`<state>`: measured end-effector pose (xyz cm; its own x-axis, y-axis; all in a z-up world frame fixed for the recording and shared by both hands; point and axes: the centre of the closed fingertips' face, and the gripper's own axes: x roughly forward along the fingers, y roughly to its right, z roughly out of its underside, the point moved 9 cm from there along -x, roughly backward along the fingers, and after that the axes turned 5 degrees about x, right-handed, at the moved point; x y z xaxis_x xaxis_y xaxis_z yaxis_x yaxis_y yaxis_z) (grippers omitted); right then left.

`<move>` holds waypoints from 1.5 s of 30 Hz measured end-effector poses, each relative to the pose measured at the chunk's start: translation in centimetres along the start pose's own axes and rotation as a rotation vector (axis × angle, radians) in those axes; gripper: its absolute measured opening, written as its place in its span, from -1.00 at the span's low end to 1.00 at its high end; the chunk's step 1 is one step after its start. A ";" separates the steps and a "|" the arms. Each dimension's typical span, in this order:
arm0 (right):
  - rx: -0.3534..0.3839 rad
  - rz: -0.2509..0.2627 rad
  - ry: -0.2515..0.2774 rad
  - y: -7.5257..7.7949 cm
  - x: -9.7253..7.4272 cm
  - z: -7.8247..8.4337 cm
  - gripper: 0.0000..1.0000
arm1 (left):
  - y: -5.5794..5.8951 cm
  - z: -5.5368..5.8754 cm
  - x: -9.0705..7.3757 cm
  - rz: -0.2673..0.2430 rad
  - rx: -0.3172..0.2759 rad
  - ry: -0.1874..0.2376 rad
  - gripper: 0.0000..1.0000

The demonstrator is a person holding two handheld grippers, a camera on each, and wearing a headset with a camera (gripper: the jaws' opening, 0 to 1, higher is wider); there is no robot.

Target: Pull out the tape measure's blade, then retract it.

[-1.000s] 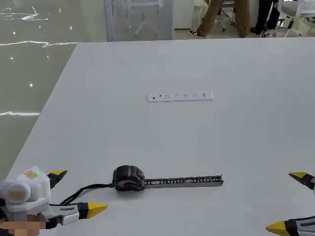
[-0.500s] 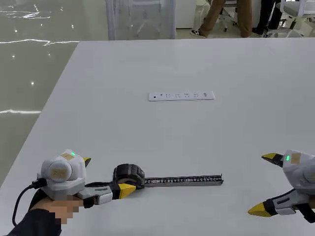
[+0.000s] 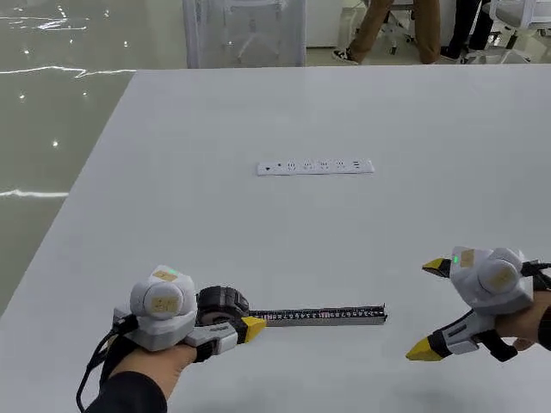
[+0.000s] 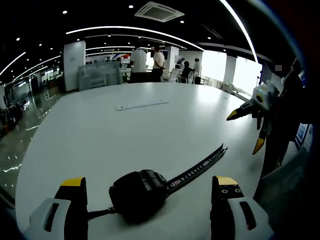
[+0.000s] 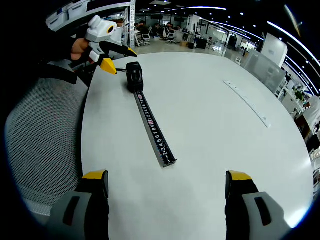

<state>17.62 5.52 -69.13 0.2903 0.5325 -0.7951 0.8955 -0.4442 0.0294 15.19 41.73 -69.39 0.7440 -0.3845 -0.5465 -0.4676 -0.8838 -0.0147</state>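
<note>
The tape measure (image 3: 224,303) lies near the bench's (image 3: 258,112) near edge, towards its left corner. Its blade (image 3: 323,316) is drawn out flat along that edge. The left gripper (image 4: 150,182) is spread wide, a jaw on either side of the black case, touching neither side. The right gripper (image 3: 428,308), also spread, hovers just beyond the blade's end, apart from it. A white power strip (image 3: 315,167) lies mid-bench.

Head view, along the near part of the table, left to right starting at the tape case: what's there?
tape measure case → blade → right hand-held gripper
</note>
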 end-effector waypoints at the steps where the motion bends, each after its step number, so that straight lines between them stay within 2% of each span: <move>1: -0.003 -0.006 -0.003 0.1 0.2 -0.1 0.86 | 0.0 0.0 0.1 -0.023 -0.007 0.006 1.00; 3: -0.014 -0.020 -0.015 0.4 0.5 -0.3 0.84 | 0.2 0.1 0.5 -0.069 -0.054 0.017 1.00; 5: -0.026 -0.036 -0.030 0.7 1.0 -0.4 0.82 | 0.4 0.3 0.6 -0.122 -0.061 0.034 1.00; 6: -0.030 -0.044 -0.037 0.8 1.3 -0.5 0.80 | 0.4 0.4 0.6 -0.154 -0.057 0.043 1.00; 7: -0.056 -0.069 -0.058 0.8 1.5 -0.6 0.78 | 0.6 0.6 0.4 -0.191 -0.026 0.061 1.00; 8: -0.065 -0.073 -0.071 0.9 1.7 -0.6 0.77 | 0.8 0.7 0.3 -0.206 -0.004 0.078 1.00; 9: -0.075 -0.082 -0.088 1.0 2.1 -0.7 0.78 | 1.2 1.0 0.5 -0.192 0.009 0.071 1.00; 12: -0.105 -0.111 -0.100 1.3 2.7 -1.1 0.71 | 1.4 1.2 1.1 -0.161 -0.028 0.063 1.00; 15: -0.126 -0.127 -0.119 1.7 3.4 -1.6 0.66 | 1.7 1.7 1.4 -0.156 -0.020 0.056 1.00; 17: -0.140 -0.137 -0.130 2.0 3.7 -2.0 0.63 | 1.5 1.9 1.5 -0.159 -0.041 0.054 1.00; 19: -0.161 -0.149 -0.138 2.3 4.1 -2.2 0.59 | 1.2 1.9 1.5 -0.171 -0.076 0.097 1.00; 24: -0.199 -0.168 -0.159 2.8 5.2 -2.7 0.48 | 0.5 2.5 1.7 -0.190 -0.138 0.085 1.00; 28: -0.230 -0.177 -0.163 2.8 5.5 -2.8 0.33 | 0.5 2.4 1.7 -0.195 -0.119 0.083 1.00; 31: -0.257 -0.190 -0.185 2.7 5.7 -2.3 0.19 | 0.5 2.8 1.9 -0.192 -0.124 0.065 1.00; 45: -0.293 -0.214 -0.196 1.8 6.4 -1.4 -0.30 | 0.4 2.9 2.1 -0.187 -0.125 0.067 1.00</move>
<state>21.56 9.17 -73.32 0.0430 0.4303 -0.9016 0.9951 -0.0993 0.0000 15.16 41.32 -72.94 0.8439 -0.2245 -0.4873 -0.2594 -0.9657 -0.0044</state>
